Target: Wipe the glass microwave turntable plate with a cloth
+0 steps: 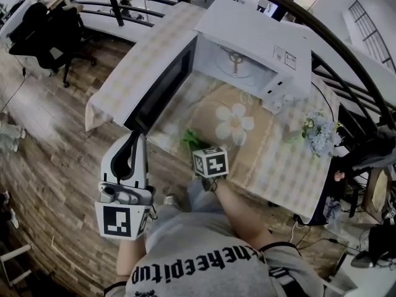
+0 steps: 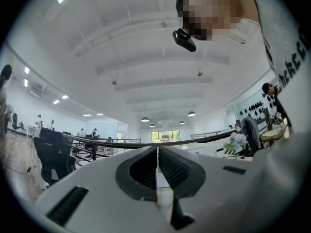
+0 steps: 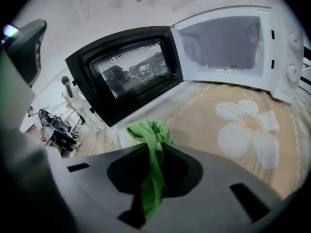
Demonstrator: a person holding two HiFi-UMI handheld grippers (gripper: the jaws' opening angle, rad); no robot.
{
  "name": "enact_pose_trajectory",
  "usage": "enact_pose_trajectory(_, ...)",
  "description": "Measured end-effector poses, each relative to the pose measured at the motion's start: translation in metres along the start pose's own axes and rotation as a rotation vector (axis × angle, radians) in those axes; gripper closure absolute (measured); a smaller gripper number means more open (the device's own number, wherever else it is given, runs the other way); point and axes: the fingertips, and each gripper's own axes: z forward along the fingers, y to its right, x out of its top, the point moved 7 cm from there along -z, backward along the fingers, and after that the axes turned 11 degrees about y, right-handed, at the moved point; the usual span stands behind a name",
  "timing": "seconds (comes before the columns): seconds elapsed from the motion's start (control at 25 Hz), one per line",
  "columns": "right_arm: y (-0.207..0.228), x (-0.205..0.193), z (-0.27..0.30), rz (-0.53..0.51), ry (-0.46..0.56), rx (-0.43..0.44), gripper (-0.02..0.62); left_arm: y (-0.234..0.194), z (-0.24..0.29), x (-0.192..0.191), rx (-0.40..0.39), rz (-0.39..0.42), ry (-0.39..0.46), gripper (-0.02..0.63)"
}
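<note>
The right hand-held gripper (image 3: 153, 147) grips the green cloth (image 3: 146, 130) before the open microwave (image 1: 247, 33). The left hand-held gripper (image 2: 157, 152) is clenched empty. The plate (image 1: 230, 68) inside looks unwiped.

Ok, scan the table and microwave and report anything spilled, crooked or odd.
Nothing stands out. The microwave sits with its door open, no spill shows on the flowered tablecloth, and the green cloth is pinched in the right gripper.

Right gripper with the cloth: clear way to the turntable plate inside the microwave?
Probably yes. The door stands wide open, the right gripper, shut on the green cloth, faces the cavity, and nothing stands between. The turntable plate sits inside, so room looks tight.
</note>
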Motion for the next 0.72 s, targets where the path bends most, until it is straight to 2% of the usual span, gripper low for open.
enact_pose_trajectory(0.72, 0.098, -0.016, -0.066, 0.109, 0.075, -0.259, 0.548, 0.015, 0.01, 0.0, -0.062, -0.021, 0.01, 0.594)
